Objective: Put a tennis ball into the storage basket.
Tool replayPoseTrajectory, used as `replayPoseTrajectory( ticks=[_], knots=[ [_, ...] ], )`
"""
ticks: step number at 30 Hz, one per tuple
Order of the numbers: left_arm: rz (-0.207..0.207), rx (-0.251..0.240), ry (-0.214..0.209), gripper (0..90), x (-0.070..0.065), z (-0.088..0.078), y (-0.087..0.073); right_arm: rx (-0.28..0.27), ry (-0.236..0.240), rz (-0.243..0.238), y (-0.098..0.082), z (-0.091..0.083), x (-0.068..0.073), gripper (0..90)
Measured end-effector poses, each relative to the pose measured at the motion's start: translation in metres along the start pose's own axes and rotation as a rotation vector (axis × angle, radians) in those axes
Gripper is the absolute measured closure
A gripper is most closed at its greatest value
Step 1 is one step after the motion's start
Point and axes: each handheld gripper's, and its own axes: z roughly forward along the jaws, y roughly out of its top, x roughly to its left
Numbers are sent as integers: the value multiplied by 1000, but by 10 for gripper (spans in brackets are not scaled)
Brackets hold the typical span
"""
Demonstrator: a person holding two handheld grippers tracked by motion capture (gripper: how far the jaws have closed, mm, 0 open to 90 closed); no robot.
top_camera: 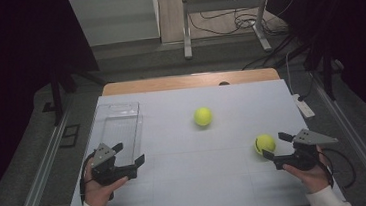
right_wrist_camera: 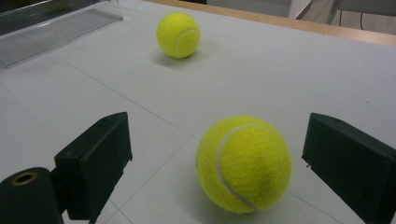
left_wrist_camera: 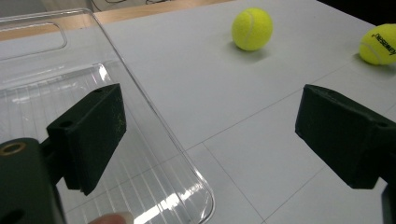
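The right hand-held gripper (top_camera: 271, 151) is held with jaws apart around the near ball (top_camera: 265, 143), not clamped. The left hand-held gripper (top_camera: 129, 155) is spread wide at the tray (top_camera: 118, 123) edge.

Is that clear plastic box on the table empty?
Empty. The clear box holds nothing, and both tennis balls lie outside it on the table.

Left gripper (left_wrist_camera: 210, 140): jaws wide apart, nothing between the pads. One jaw sits over the clear plastic tray (left_wrist_camera: 70, 84), the other over the white counter (left_wrist_camera: 196, 79). Two tennis balls beyond: near-centre ball (left_wrist_camera: 252, 29), right-edge ball (left_wrist_camera: 379, 45).
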Motion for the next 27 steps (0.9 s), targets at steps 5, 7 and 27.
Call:
replayPoseTrajectory(
  ticks=[5,7,27],
  knots=[
    [-3,1,5,98,0,-1,-1,7,0,-1,-1,1,-1,89],
    [-6,-1,6,98,0,-1,-1,5,2,-1,-1,1,-1,90],
    [-6,-11,21,100,-2,-4,1,10,10,-8,-1,2,0,94]
  ],
)
